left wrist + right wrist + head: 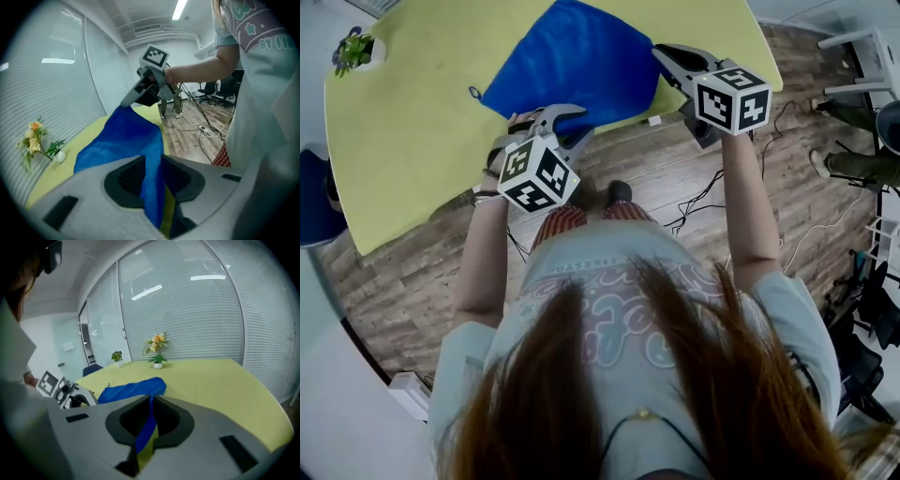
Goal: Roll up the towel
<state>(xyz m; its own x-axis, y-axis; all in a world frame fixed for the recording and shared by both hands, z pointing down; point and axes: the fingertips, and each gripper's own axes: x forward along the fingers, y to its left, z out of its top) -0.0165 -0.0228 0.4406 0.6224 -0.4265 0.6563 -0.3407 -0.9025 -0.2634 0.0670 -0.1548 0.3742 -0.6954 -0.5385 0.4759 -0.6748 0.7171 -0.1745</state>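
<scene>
Yellow-green office tabletop (412, 122) bears a blue cloth towel (572, 56) at its near edge, its near corners pinched tight and raised by the left gripper (152, 176) and right gripper (150, 420), probably to start the first roll.

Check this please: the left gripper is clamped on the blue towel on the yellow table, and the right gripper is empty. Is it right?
Not quite: the right gripper is also clamped on the blue towel, as the right gripper view shows. The left gripper grips it on the yellow table.
</scene>
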